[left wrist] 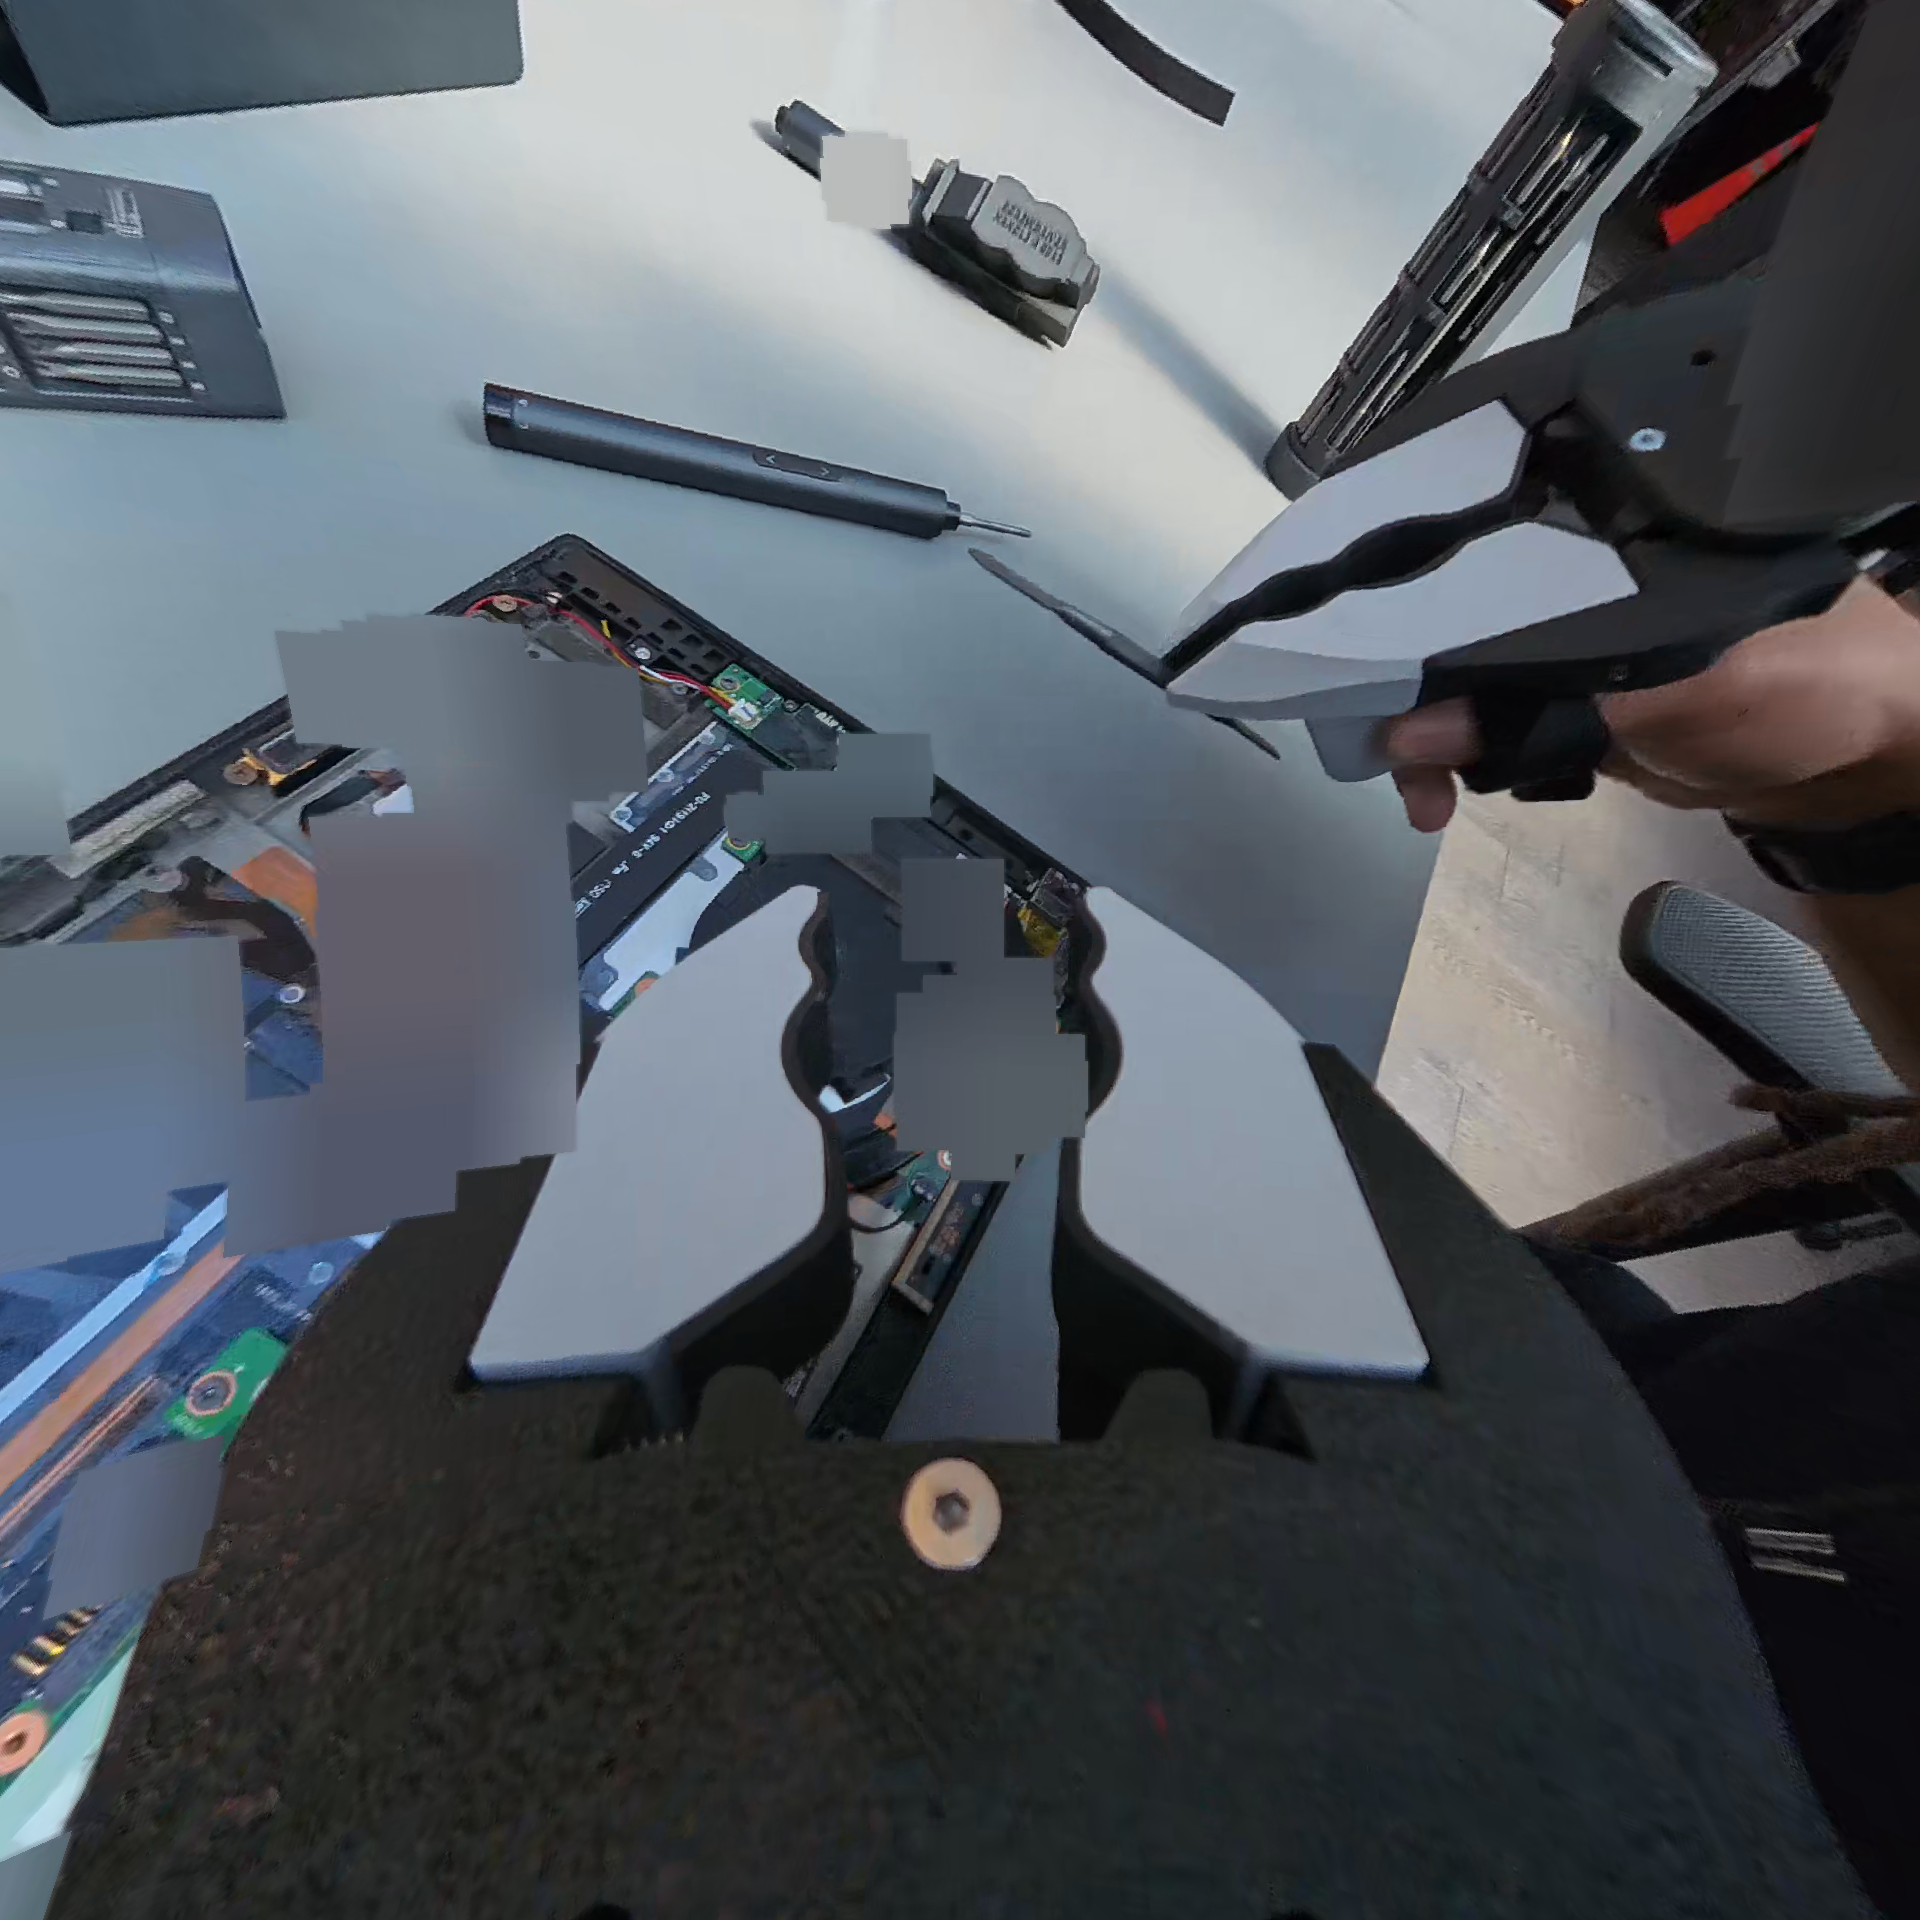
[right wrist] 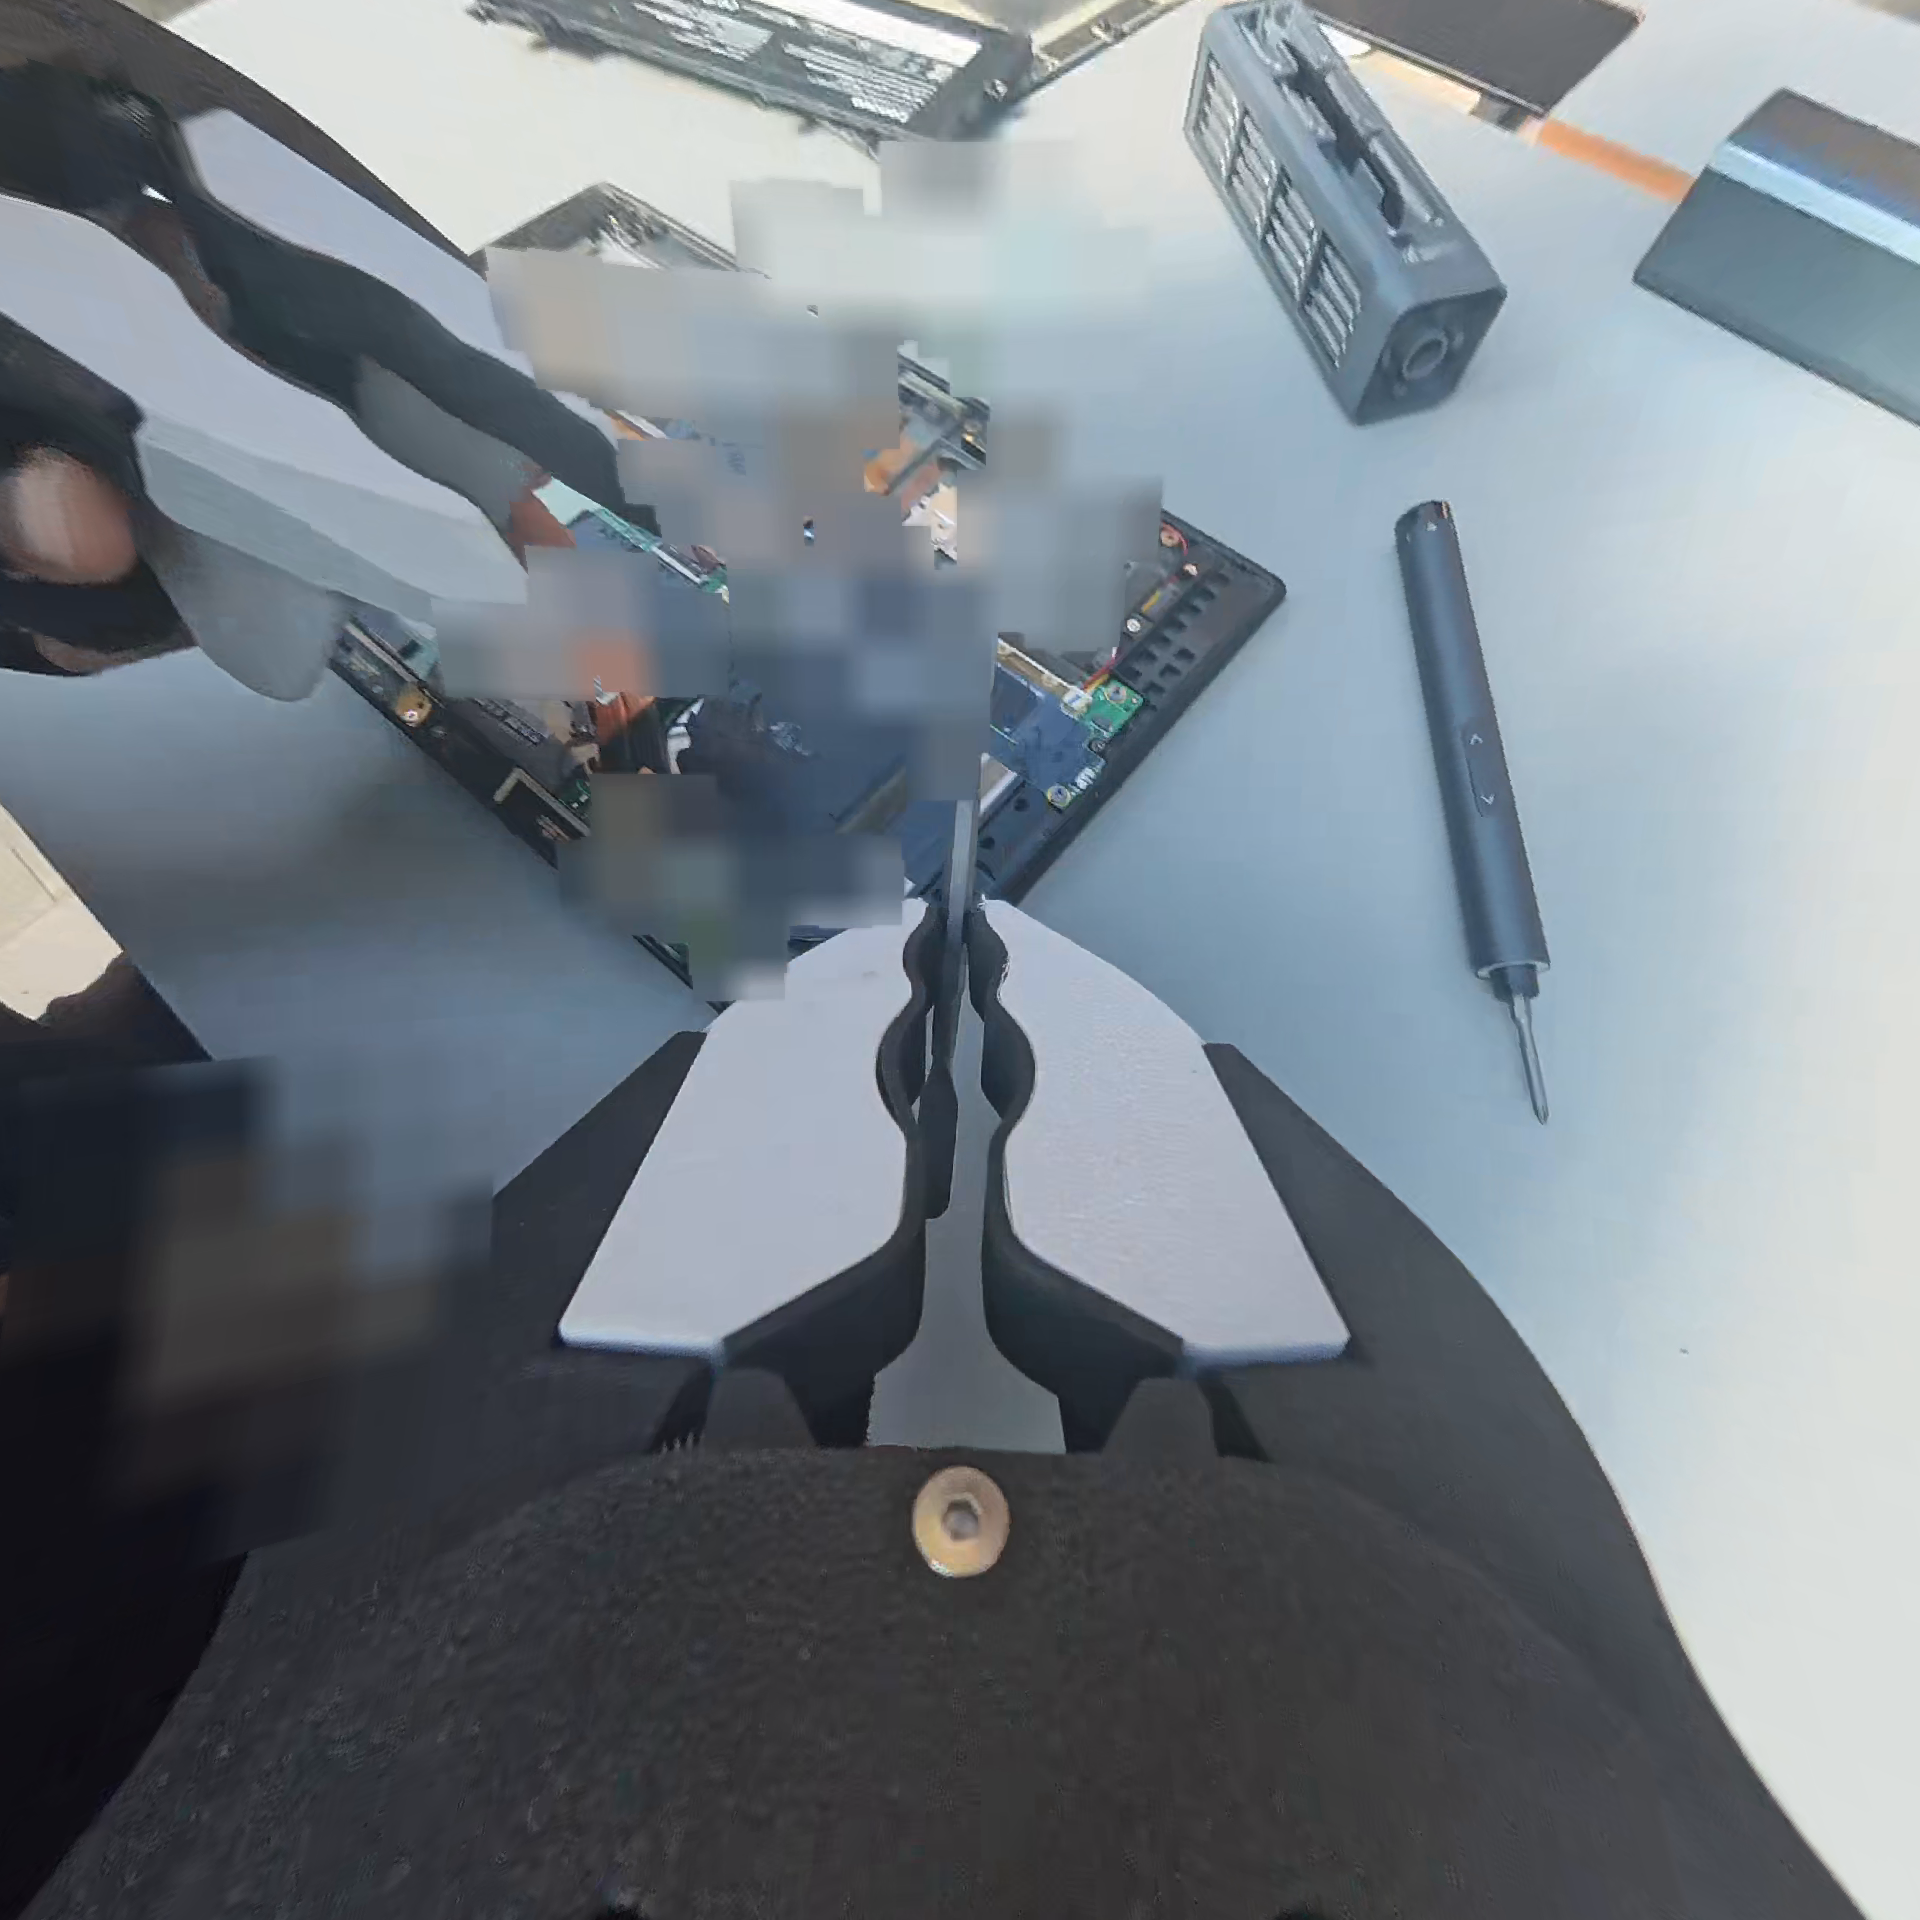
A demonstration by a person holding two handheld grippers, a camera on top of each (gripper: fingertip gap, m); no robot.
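Observation:
An opened laptop lies on a pale table with its circuit boards and wires bare; much of it is mosaicked. My left gripper is open and empty, held over the laptop's edge with boards showing between its fingers. My right gripper is shut on a thin black pry tool whose flat tip points at the laptop's near corner. In the left wrist view the right gripper comes in from the right with the pry tool above the table beside the laptop. The left gripper shows at upper left in the right wrist view.
A slim grey electric screwdriver lies on the table beyond the laptop. A bit case, a grey box, a small dark tool, a battery and a chair surround it. One gripper's finger ends stand about 10 centimeters off the other's.

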